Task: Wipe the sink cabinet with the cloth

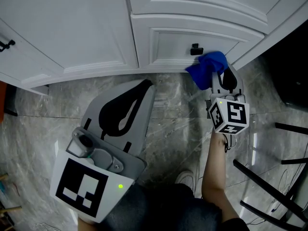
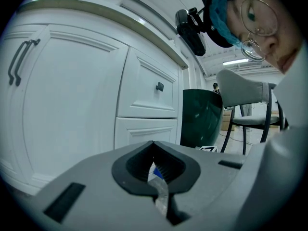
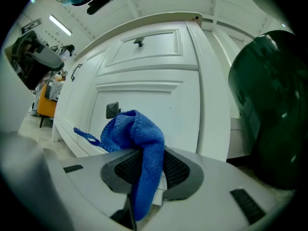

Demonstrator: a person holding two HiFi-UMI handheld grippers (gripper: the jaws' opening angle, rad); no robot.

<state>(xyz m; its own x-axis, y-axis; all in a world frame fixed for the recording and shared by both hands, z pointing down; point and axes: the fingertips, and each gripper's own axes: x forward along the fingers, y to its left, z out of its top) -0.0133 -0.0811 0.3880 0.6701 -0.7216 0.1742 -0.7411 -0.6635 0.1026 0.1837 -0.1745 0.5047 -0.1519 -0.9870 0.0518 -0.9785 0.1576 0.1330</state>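
Note:
The white sink cabinet (image 1: 86, 28) fills the top of the head view. Its lower drawer front (image 3: 144, 109) carries a small black knob (image 1: 196, 49). A blue cloth (image 1: 208, 69) is bunched in front of that drawer, just right of the knob, and my right gripper (image 1: 217, 78) is shut on it. In the right gripper view the blue cloth (image 3: 137, 148) hangs down between the jaws, close to the black knob (image 3: 112, 110). My left gripper (image 1: 126, 110) hovers lower left over the floor, jaws shut with nothing held. The left gripper (image 2: 155, 170) faces the white cabinet (image 2: 77, 95) from a distance.
A dark green bin (image 3: 269, 119) stands right of the cabinet. Black chair legs (image 1: 269, 186) cross the marble floor (image 1: 178, 129) at lower right. A cabinet door with a long black handle (image 2: 19, 61) is on the left.

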